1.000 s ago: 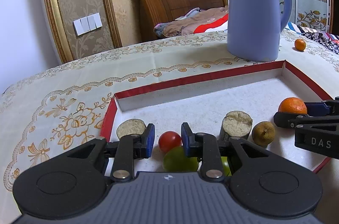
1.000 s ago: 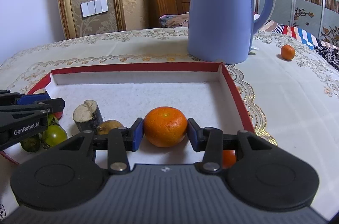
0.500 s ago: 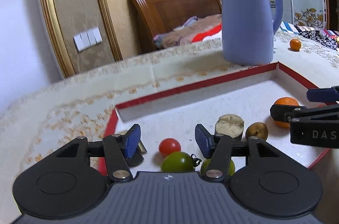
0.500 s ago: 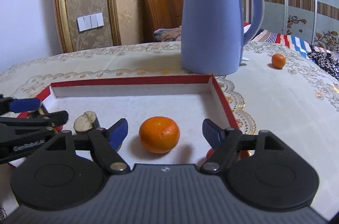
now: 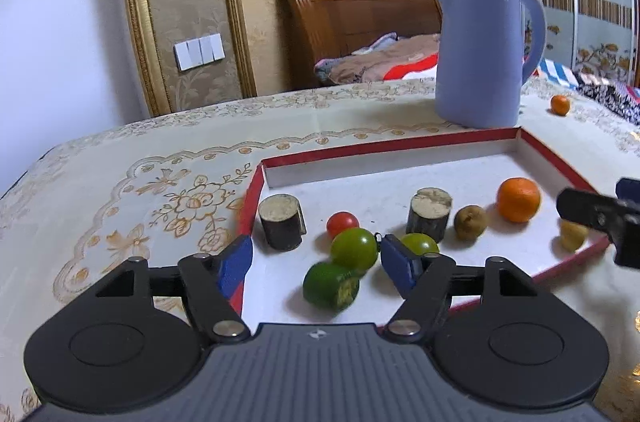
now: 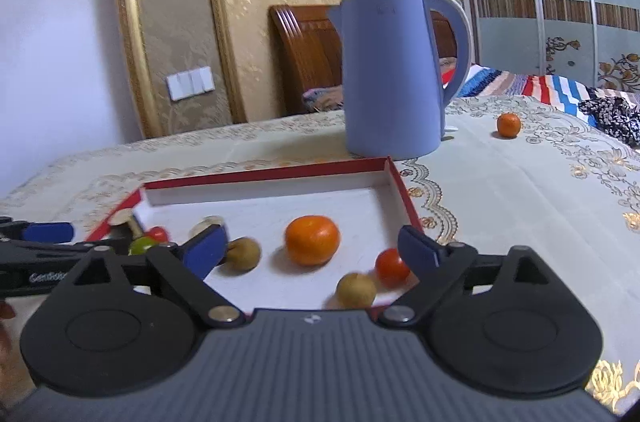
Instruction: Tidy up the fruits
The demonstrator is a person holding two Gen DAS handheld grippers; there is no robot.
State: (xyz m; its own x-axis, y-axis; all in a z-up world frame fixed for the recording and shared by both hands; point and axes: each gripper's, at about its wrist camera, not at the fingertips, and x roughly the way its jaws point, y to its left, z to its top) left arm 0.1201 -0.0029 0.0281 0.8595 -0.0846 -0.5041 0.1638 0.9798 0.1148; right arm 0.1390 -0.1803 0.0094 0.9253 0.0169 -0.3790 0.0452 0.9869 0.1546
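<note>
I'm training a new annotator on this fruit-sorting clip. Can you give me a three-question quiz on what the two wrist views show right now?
1. True or false: the right hand-held gripper is shut on the large orange.
2. Where is the small orange? A) inside the red-rimmed tray B) on the tablecloth right of the blue kettle C) between the left hand-held gripper's fingers
3. Fill in: the left hand-held gripper is ____, with a green tomato lying in the tray ahead of it.

Key: 1 false; 2 B; 3 open.
</note>
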